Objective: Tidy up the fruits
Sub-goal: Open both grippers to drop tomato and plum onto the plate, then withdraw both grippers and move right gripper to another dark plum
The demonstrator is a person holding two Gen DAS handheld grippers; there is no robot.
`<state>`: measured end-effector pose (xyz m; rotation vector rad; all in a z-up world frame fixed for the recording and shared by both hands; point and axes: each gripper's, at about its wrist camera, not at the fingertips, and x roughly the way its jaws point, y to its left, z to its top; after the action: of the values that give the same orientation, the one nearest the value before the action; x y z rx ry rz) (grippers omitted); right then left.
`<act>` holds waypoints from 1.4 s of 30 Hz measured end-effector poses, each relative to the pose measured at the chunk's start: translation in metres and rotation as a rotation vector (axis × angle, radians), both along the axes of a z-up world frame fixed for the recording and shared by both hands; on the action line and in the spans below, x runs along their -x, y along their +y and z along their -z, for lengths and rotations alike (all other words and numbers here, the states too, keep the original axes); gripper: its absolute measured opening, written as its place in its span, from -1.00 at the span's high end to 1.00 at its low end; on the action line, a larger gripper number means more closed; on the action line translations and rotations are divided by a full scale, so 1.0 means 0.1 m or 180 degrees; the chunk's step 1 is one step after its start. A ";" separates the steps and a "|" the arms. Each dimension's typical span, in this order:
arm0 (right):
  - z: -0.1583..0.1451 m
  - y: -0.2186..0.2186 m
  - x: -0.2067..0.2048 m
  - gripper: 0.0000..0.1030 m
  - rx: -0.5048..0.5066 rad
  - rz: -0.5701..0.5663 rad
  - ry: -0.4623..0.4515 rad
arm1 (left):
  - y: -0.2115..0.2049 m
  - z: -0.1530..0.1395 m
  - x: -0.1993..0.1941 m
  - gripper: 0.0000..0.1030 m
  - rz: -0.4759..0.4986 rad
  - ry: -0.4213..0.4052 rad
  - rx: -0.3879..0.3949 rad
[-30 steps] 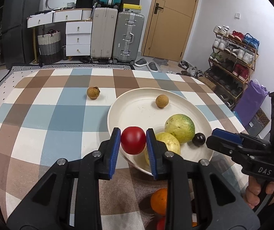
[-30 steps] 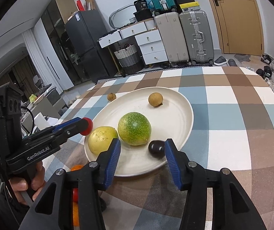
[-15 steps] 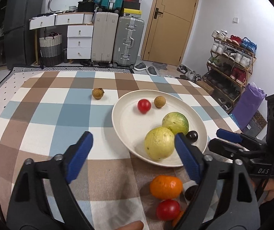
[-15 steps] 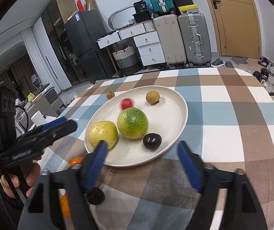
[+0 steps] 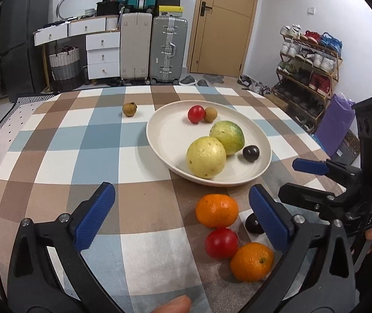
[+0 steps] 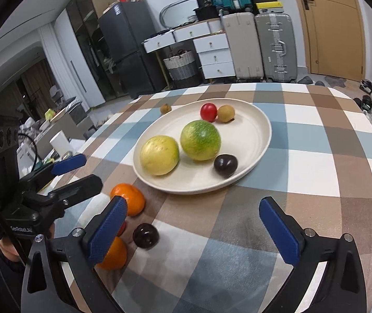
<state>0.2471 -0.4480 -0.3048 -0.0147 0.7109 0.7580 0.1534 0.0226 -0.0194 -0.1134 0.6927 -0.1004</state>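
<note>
Awaiting pickup near plate (image 5: 157, 140), on checked cloth: two oranges (image 5: 216, 210), red tomato (image 5: 221, 242), dark plum (image 5: 254, 223). Judged light, round, smooth-skinned, prone to rolling; tomato soft, bruisable. Best taken across widest middle, gently. Left gripper (image 5: 183, 217) and right gripper (image 6: 193, 228) just spread fully wide, holding nothing.
</note>
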 end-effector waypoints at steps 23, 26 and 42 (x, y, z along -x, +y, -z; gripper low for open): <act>0.17 0.18 0.12 -1.00 0.0474 -0.0462 0.0130 | 0.17 0.22 0.12 -0.99 0.0111 0.0414 0.0160; 0.19 0.23 0.14 -0.98 0.0524 -0.0518 0.0133 | 0.17 0.22 0.12 -0.99 0.0135 0.0418 0.0196; 0.22 0.37 0.21 -0.48 0.0789 -0.0603 0.0011 | 0.18 0.20 0.12 -0.99 0.0082 0.0374 0.0202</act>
<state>0.2259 -0.4113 -0.3273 -0.3097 0.8108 0.8465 0.1413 0.0405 -0.0396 -0.1721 0.8087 -0.1413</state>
